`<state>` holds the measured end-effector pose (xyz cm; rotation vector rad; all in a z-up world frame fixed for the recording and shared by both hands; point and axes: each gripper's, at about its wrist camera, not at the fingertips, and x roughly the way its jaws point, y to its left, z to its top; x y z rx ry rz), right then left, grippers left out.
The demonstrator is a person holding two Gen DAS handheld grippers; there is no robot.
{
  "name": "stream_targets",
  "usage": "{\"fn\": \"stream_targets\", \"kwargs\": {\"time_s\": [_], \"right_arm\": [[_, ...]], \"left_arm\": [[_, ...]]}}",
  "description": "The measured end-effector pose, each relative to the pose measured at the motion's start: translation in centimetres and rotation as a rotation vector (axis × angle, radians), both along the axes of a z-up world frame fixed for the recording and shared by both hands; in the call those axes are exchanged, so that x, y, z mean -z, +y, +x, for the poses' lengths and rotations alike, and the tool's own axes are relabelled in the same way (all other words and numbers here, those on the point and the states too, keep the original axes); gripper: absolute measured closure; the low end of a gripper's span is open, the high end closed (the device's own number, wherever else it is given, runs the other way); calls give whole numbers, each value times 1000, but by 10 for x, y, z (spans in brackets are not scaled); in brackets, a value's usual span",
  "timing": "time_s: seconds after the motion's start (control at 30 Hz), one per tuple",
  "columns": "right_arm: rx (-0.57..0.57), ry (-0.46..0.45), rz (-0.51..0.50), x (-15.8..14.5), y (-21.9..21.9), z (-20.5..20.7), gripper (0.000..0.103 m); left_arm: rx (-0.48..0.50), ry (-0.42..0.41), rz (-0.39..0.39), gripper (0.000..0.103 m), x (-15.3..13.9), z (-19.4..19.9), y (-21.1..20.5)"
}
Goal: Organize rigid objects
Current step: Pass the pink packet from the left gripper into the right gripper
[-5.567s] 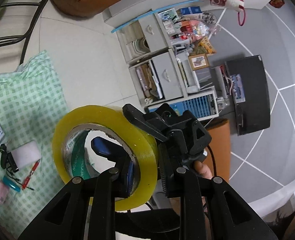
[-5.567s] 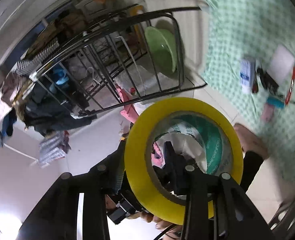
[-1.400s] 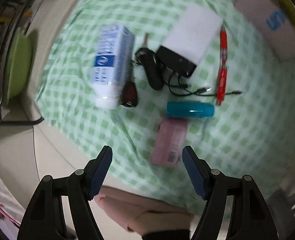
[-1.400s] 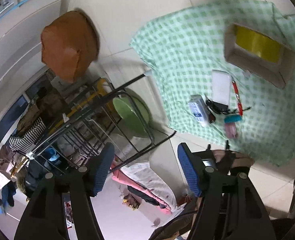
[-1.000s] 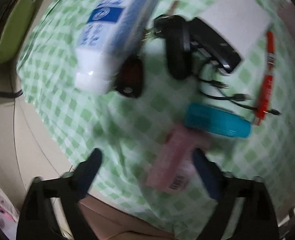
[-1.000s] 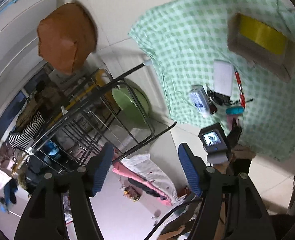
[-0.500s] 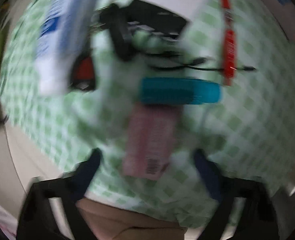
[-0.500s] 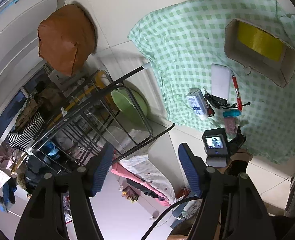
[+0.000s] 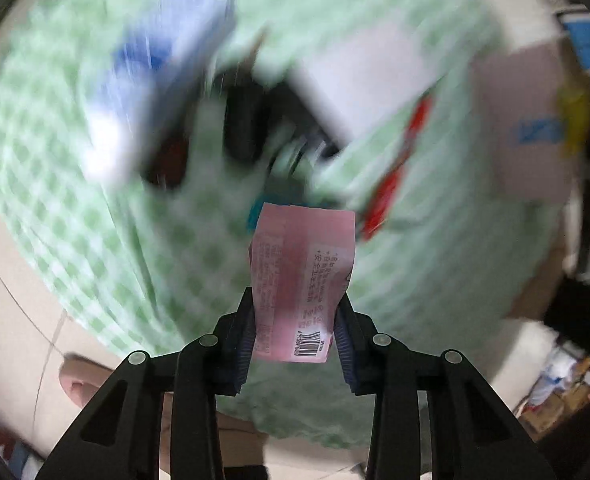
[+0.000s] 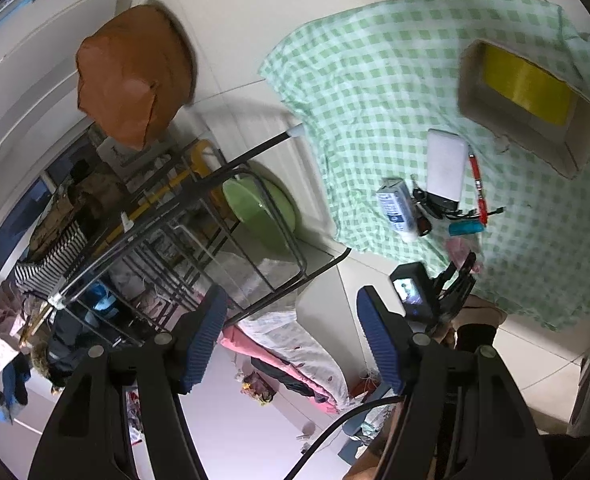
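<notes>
L tool point(image 9: 293, 344) closing on pink packet point(image 9: 301, 280), pads at both sides, packet just above checked cloth point(image 9: 75, 216). R tool point(image 10: 291, 336) wide open, empty, well off. Squeeze gently & lift straight toward cardboard box point(image 10: 575, 152) w/ yellow tape point(image 10: 527, 84); soft packet may slip.

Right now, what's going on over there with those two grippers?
A person is sorting small items off a green checked cloth on the floor. The left gripper is closing on a pink packet, with the packet between its pads. The right gripper hangs open and empty, off to the side. A roll of yellow tape already sits in the cardboard box. A white box, red pen and teal tube lie on the cloth.
</notes>
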<state>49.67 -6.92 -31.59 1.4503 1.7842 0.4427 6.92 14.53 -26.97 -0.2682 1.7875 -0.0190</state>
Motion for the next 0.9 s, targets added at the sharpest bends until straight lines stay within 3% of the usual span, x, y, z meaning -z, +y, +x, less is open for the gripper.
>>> {"fn": "stream_targets", "kwargs": {"time_s": [0.13, 0.2, 0.37, 0.47, 0.5, 0.57, 0.63, 0.67, 0.77, 0.9], "right_arm": [[-106, -40, 33, -5, 25, -5, 34], [-197, -68, 45, -9, 42, -14, 34], [-426, -183, 103, -32, 85, -39, 34], [-541, -325, 64, -52, 101, -44, 34], [-588, -398, 30, -60, 105, -45, 37], [-661, -480, -27, -66, 113, -48, 42], [-740, -548, -113, -69, 119, -53, 48], [-759, -565, -140, -67, 120, -54, 60], [-742, -566, -157, -60, 115, -50, 78], [-589, -459, -142, -35, 90, -26, 83]], "left_arm": [[-86, -209, -124, 69, -82, 28, 0], [-105, -321, -181, 69, -137, 39, -9], [-121, -471, -274, 69, -225, 20, -21], [-96, -511, -220, 69, -235, -1, -43], [-104, -522, -232, 69, -232, -8, -46], [-147, -544, -330, 69, -227, -18, -50], [-143, -512, -331, 69, -219, -13, -59], [-106, -501, -285, 69, -216, -14, -62], [-43, -503, -223, 67, -209, -11, -62], [-265, -442, -311, 55, -189, 14, -22]]}}
